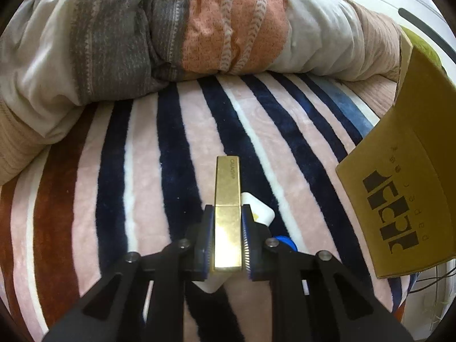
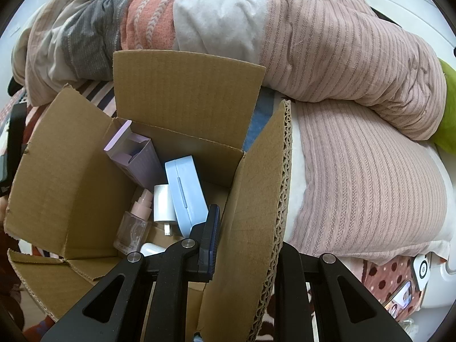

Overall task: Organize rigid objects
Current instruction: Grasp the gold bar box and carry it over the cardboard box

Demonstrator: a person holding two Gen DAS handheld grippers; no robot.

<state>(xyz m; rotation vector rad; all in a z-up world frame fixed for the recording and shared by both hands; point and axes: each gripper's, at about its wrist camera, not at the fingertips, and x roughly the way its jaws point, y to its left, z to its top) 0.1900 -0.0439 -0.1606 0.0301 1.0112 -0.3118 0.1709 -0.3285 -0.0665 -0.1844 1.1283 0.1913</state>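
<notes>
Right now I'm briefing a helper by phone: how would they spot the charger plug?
Look inside the open cardboard box on the bed. Among the items at its bottom, the charger plug stands between a pink spray bottle and a pale blue case: the only white cube with metal prongs.

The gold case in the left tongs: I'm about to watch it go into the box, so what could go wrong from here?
1. The left tongs grip only the near half of the gold case; its far half sticks out, so it might pivot or slip.
2. The box flap sits between the right tongs' fingers; pulling it could tip the cardboard box.
3. The box already holds a blue case, charger and bottle; a dropped case could knock them.
</notes>
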